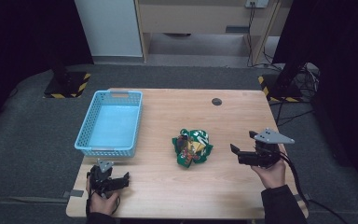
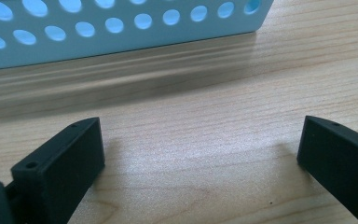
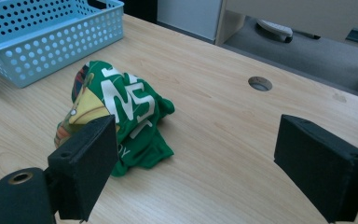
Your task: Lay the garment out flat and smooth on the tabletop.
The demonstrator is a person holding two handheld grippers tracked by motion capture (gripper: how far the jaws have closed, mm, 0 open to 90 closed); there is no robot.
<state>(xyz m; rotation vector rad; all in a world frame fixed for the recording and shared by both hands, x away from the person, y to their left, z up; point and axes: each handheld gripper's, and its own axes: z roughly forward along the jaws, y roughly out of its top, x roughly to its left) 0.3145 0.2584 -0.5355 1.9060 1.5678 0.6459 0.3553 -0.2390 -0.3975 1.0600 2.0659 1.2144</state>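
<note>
A crumpled green cloth (image 1: pixel 192 147) with white lettering and a yellow patch lies in a heap near the middle of the wooden table (image 1: pixel 168 186). My right gripper (image 1: pixel 242 142) hovers to its right, jaws pointing left toward it, open and empty. In the right gripper view the cloth (image 3: pixel 121 107) lies just beyond the left jaw, and the right gripper (image 3: pixel 196 135) has bare table between its jaws. My left gripper (image 1: pixel 122 179) rests low at the front left, open with nothing in it. In the left gripper view the left gripper (image 2: pixel 200 140) faces the basket's wall (image 2: pixel 121 28).
A light blue perforated basket (image 1: pixel 85 126) stands empty at the table's left, also at the upper left of the right gripper view as the basket (image 3: pixel 51 46). A round cable hole (image 1: pixel 216 101) sits at the far right of the table. Black stands and cables flank the table.
</note>
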